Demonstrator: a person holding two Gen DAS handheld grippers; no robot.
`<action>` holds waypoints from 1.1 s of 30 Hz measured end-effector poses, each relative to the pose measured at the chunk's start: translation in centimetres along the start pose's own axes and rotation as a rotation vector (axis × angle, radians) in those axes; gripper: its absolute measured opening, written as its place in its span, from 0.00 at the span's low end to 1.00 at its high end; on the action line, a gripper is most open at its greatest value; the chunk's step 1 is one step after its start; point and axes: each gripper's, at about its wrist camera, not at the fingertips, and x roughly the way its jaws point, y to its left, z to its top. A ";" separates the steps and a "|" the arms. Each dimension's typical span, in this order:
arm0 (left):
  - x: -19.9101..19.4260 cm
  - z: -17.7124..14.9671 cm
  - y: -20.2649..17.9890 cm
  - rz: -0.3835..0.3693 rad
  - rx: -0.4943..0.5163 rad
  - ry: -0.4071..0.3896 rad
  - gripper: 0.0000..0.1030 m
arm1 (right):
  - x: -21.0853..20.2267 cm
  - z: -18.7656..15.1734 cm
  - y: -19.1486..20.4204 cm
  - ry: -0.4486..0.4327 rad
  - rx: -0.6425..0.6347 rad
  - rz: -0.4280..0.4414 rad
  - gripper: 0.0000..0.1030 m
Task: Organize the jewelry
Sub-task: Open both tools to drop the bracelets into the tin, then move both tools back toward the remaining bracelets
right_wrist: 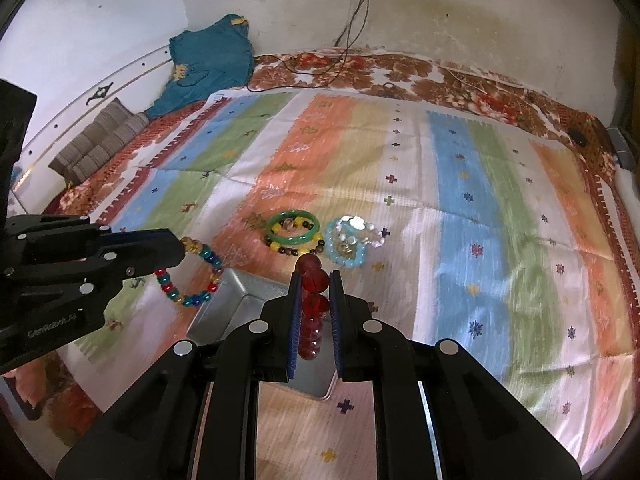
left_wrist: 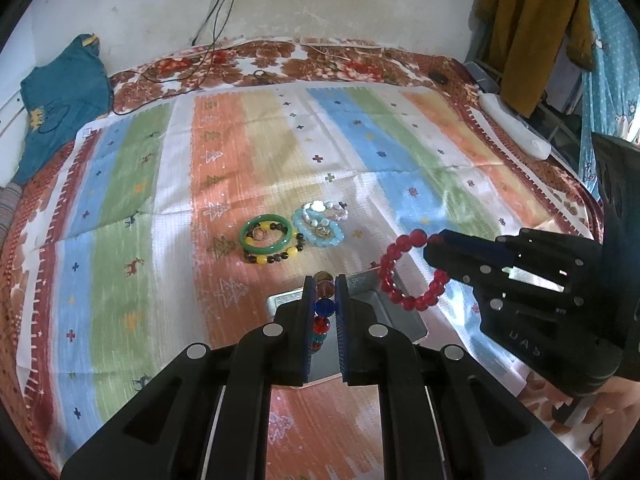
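Observation:
My left gripper [left_wrist: 324, 280] is shut on a multicoloured bead bracelet [left_wrist: 323, 307], which hangs as a loop in the right wrist view [right_wrist: 191, 276] over the left edge of a silver metal tray [right_wrist: 236, 300]. My right gripper [right_wrist: 313, 276] is shut on a red bead bracelet [right_wrist: 312, 280], seen as a ring in the left wrist view [left_wrist: 408, 276] above the tray [left_wrist: 400, 316]. On the striped cloth beyond lie a green bangle [left_wrist: 267, 233] over a yellow-and-brown bead bracelet [left_wrist: 276, 257], and a light blue bead bracelet [left_wrist: 320, 232] with a pale bead bracelet [left_wrist: 326, 209].
The striped cloth [left_wrist: 248, 152] covers a floral bedspread [left_wrist: 280, 60]. A teal garment [left_wrist: 60, 96] lies at the back left, cables [left_wrist: 216, 20] hang from the wall, and a white object [left_wrist: 516, 128] sits at the right edge.

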 end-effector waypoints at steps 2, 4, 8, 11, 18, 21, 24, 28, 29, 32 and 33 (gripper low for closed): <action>-0.1 -0.2 -0.1 0.003 -0.002 -0.002 0.09 | -0.1 -0.2 0.1 0.002 -0.004 -0.001 0.14; -0.1 -0.2 -0.1 -0.002 0.001 0.001 0.09 | -0.2 -0.6 0.4 0.007 -0.018 -0.003 0.14; -0.1 -0.7 -0.2 0.042 -0.006 -0.003 0.10 | -0.3 -0.9 0.4 0.007 -0.020 -0.020 0.15; -0.1 -0.8 0.5 0.070 -0.034 -0.006 0.12 | -0.5 -0.9 -0.3 -0.005 -0.002 -0.067 0.38; 0.2 -0.7 1.4 0.082 -0.065 0.003 0.19 | 0.0 -0.8 -1.8 0.015 0.036 -0.087 0.38; 0.3 -0.7 1.5 0.084 -0.067 0.006 0.24 | 0.2 -0.7 -2.1 0.018 0.047 -0.085 0.42; 0.8 -0.6 2.1 0.095 -0.078 0.014 0.33 | 0.6 -0.5 -2.5 0.026 0.059 -0.089 0.46; 1.8 -0.5 3.3 0.117 -0.109 0.033 0.42 | 1.2 -0.3 -3.2 0.034 0.077 -0.095 0.52; 2.0 -0.4 3.5 0.120 -0.115 0.037 0.44 | 1.4 -0.2 -3.3 0.035 0.081 -0.096 0.55; 2.6 -0.1 4.0 0.129 -0.129 0.046 0.50 | 1.7 0.1 -3.6 0.040 0.085 -0.101 0.57; 2.7 0.0 4.1 0.133 -0.129 0.046 0.51 | 1.9 0.2 -3.7 0.043 0.087 -0.104 0.57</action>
